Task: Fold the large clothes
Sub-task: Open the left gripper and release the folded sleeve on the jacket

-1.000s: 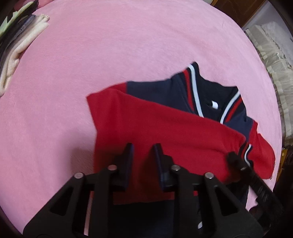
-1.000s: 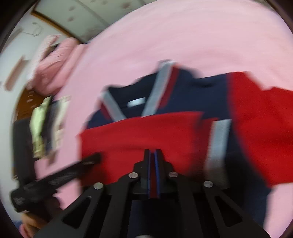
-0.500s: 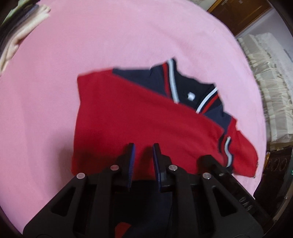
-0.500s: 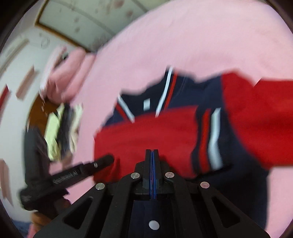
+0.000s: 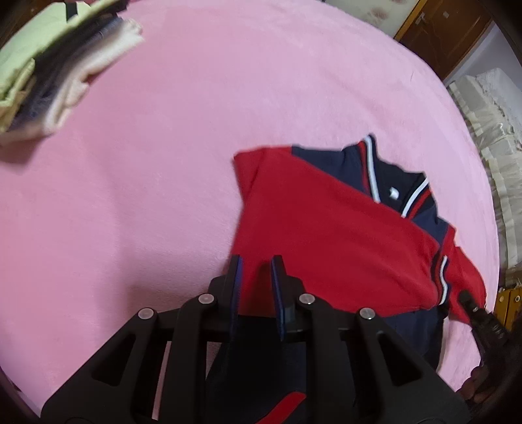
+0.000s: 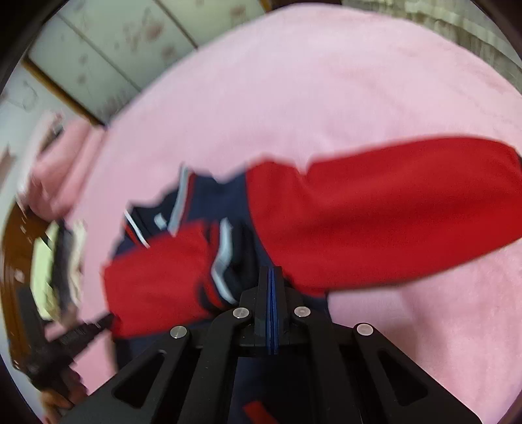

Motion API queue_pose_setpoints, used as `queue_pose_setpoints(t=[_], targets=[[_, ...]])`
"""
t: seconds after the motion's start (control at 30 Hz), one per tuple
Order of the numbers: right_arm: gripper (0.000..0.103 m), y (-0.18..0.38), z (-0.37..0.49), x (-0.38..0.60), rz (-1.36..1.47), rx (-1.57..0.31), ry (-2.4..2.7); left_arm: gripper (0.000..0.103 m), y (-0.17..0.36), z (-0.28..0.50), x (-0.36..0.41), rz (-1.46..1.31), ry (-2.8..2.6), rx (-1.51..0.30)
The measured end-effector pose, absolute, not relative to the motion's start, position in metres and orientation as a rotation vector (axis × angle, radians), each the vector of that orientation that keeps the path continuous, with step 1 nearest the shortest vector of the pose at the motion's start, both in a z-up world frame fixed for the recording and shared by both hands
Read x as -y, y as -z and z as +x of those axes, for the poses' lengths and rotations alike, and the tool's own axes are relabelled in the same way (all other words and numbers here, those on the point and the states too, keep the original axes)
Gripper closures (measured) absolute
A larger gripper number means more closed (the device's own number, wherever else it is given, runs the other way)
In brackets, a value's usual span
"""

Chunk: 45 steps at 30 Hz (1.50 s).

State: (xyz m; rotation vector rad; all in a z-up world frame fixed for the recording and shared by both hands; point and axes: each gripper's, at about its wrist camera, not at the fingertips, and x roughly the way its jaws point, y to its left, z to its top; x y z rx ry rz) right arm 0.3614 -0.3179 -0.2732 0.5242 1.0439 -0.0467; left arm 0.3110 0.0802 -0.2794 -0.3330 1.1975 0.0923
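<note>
A red and navy jacket (image 5: pixel 326 234) lies on the pink bed cover (image 5: pixel 146 195), collar away from me. One red sleeve is folded across its chest. The other red sleeve (image 6: pixel 391 212) stretches out to the right. My left gripper (image 5: pixel 256 264) hovers over the left edge of the folded sleeve, with a narrow gap between its fingers and nothing pinched. My right gripper (image 6: pixel 270 272) is shut, pads pressed together, above the navy body beside the outstretched sleeve. Its tip (image 5: pixel 469 303) shows at the jacket's right side in the left wrist view.
A stack of folded clothes (image 5: pixel 49 75) sits at the far left of the bed. Cream bedding (image 5: pixel 489 146) lies past the right edge, with a wooden door (image 5: pixel 447 29) behind it. The left gripper (image 6: pixel 101 321) appears blurred at the left of the right wrist view.
My left gripper has drifted from the middle of the folded sleeve to its left edge. My right gripper has swung right, from the folded sleeve towards the outstretched one. The jacket has stayed put.
</note>
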Motion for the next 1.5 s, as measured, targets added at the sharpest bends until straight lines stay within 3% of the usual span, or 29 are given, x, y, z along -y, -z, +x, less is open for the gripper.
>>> queue_pose_setpoints(t=[0.23,0.4,0.53,0.97,1.2,1.3,1.4,1.47,1.5], targets=[[0.103,0.265,0.396,0.277,0.728,-0.991,-0.208,0.087,0.274,0.335,-0.036,-0.319,0.053,-1.171],[0.103,0.322,0.43,0.236,0.824,-1.131,-0.215,0.087,0.303,0.369,-0.031,-0.261,-0.029,-1.235],[0.103,0.348,0.441,0.257,0.724,-1.12,-0.112,0.089,0.304,0.376,-0.047,-0.265,-0.065,-1.196],[0.1,0.313,0.389,0.334,0.631,-1.044,0.108,0.089,0.261,0.34,-0.076,-0.325,-0.073,-1.074],[0.1,0.286,0.34,0.296,0.605,-1.107,0.046,0.088,0.256,0.294,-0.062,-0.31,-0.053,-1.185],[0.097,0.28,0.322,0.271,0.562,-1.134,0.008,0.08,0.266,0.276,-0.06,-0.304,-0.045,-1.257],[0.071,0.268,0.3,0.256,0.536,-1.15,-0.023,0.063,0.268,0.255,-0.064,-0.296,-0.064,-1.312],[0.042,0.257,0.28,0.252,0.57,-1.149,-0.048,0.049,0.271,0.238,-0.068,-0.312,-0.064,-1.364],[0.035,0.248,0.269,0.253,0.583,-1.153,-0.053,0.043,0.272,0.229,-0.07,-0.324,-0.054,-1.391]])
